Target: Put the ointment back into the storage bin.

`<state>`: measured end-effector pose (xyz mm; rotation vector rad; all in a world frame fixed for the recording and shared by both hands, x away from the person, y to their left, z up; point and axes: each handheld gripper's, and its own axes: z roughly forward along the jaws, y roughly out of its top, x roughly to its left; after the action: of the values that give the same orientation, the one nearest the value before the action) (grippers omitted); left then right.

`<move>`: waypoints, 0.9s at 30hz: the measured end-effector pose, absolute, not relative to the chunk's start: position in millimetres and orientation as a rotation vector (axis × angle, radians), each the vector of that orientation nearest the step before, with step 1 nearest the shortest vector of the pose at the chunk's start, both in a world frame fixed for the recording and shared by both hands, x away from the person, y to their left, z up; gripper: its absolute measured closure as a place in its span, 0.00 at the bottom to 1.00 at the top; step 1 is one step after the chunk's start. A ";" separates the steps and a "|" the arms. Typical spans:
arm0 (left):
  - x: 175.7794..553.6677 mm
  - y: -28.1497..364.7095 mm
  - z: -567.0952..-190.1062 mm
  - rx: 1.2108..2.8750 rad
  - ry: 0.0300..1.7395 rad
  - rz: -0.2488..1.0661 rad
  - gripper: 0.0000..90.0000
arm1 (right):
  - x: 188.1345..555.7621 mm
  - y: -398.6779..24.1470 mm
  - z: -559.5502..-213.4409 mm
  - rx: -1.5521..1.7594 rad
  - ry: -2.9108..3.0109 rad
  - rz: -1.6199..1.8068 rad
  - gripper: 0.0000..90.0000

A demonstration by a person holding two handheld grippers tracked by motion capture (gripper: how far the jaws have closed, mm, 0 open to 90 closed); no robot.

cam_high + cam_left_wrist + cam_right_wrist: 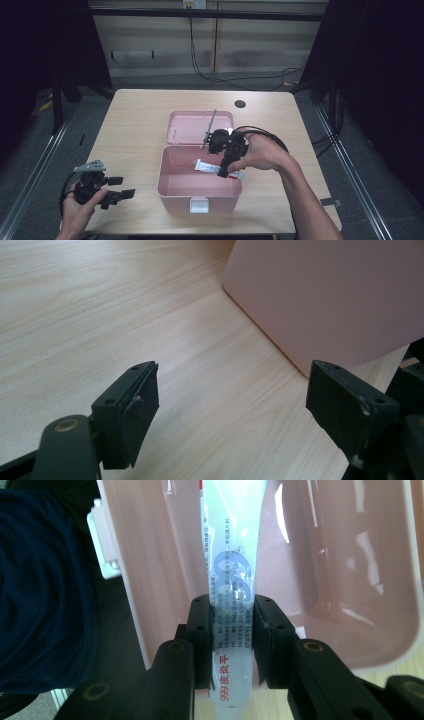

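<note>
Over the open pink plastic box point(199, 187), the right tool point(224, 171) clamps a white ointment tube point(231, 575); the left tool point(121, 192) gapes, released, above the tabletop point(135, 130).

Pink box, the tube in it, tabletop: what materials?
Pink box: looks like moulded plastic, semi-gloss; the right gripper view shows glare streaks inside. Ointment tube: white with printed text, shiny, probably soft plastic or laminate. Table: pale wood-grain, likely matte laminate.

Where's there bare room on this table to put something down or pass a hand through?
The table is bare left of the pink box, between it and the left gripper, and along the far edge behind the lid. It is crowded inside the box, where the right gripper clamps a tube.
</note>
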<state>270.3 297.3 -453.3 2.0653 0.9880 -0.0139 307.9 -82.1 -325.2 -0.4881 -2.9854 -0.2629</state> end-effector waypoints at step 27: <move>270.3 297.2 -453.0 2.066 0.985 -0.014 0.23 | 314.6 -38.6 -357.5 -0.361 -2.959 -0.192 0.80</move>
<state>270.3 297.2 -453.0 2.0664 0.9850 -0.0140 314.6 -38.6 -357.5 -0.3609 -2.9594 -0.1922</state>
